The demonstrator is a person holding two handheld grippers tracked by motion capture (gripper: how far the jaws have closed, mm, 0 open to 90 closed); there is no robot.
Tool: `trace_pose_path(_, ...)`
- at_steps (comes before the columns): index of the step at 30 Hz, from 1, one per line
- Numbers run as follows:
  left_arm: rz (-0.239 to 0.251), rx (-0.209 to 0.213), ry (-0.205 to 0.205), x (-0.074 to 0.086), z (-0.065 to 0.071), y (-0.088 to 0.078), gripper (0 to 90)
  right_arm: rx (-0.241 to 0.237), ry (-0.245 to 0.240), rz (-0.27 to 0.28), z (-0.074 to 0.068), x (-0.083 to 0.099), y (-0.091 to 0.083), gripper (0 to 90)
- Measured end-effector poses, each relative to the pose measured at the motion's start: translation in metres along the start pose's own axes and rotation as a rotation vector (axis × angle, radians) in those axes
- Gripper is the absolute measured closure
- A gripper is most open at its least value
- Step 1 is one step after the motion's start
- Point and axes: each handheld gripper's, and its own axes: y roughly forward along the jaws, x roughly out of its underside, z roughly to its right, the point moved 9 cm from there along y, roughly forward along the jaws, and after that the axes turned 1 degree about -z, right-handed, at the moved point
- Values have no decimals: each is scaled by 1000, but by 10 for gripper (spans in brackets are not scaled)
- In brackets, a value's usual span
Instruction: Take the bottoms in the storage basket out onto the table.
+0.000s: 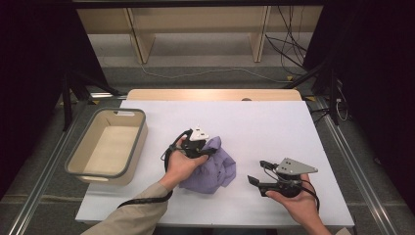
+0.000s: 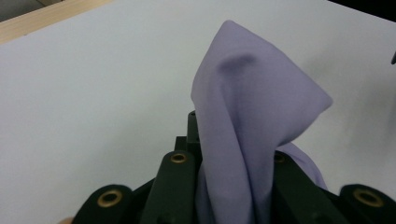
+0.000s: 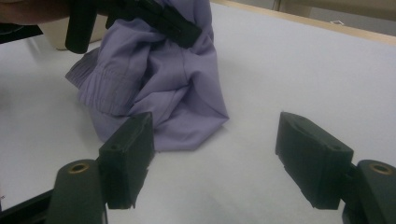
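A crumpled lilac cloth lies near the middle of the white table cover. My left gripper is shut on the cloth's upper fold, which it holds up in a peak. In the left gripper view the fabric rises from between the black jaws of that gripper. My right gripper sits to the right of the cloth, just above the table, open, with nothing between its fingers. Seen from the right gripper view, the cloth lies ahead of the right gripper, with the left gripper clamped on its top.
An empty beige bin with a grey rim stands at the table's left edge. The wooden table edge runs along the back, with cables and shelving on the floor beyond.
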Motion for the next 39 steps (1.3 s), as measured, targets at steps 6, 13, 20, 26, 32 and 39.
trace_pose_path(6, -10, -4, 9, 0, 0, 4, 804, 1, 3, -3, 0, 0, 1, 292)
trace_pose_path(13, -26, -6, 15, 2, 0, 9, 802, -3, 1, -5, -1, 0, 2, 292)
trace_pose_path(20, -37, -13, 6, 3, -1, 14, 802, -3, 1, -6, -1, 1, 2, 293)
trace_pose_path(26, -74, -32, 31, 10, -3, 23, 802, -3, 0, -10, -1, 1, 2, 292)
trace_pose_path(32, -96, -37, 40, 16, -3, 27, 800, -6, 1, -11, -1, 1, 2, 293)
trace_pose_path(39, -151, -7, 39, 18, -1, 24, 718, -3, 2, -14, 0, 2, 1, 293)
